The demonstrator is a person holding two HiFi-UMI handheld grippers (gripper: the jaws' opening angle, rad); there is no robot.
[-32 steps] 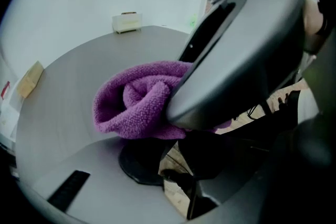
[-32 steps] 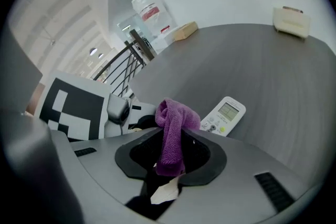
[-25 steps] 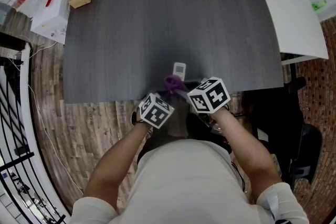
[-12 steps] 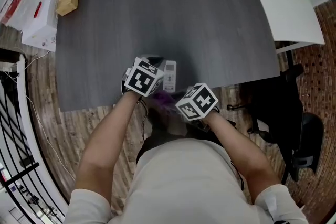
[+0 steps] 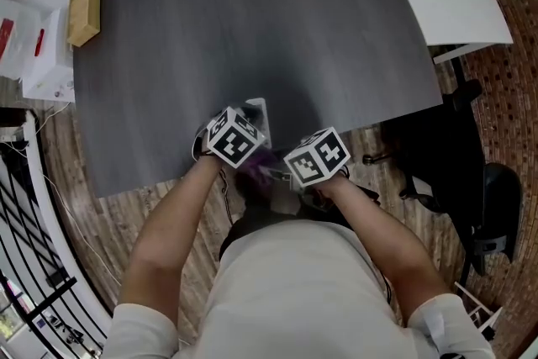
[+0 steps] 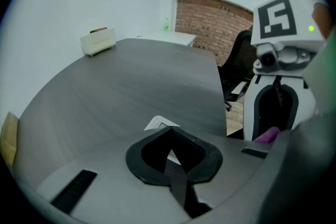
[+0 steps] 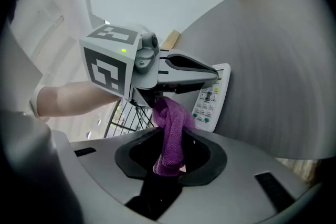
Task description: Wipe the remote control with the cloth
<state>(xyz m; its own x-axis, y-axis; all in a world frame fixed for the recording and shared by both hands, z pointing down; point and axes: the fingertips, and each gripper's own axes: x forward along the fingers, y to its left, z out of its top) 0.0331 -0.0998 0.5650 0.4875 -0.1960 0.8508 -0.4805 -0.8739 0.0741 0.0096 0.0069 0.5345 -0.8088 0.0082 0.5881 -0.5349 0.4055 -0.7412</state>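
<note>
1. Head view: remote control (image 5: 255,108) lies flat on the surface (image 5: 252,21), near its 6 o'clock edge. Left tongs (image 5: 249,118) have their tips over it, with right tongs (image 5: 282,171) at their 4 o'clock.
2. Left gripper view: tongs fully closed, nothing clamped. Remote control just past the tips at 12 o'clock.
3. Right gripper view: tongs clamped on purple cloth (image 7: 170,131). Remote control at 1 o'clock.
</note>
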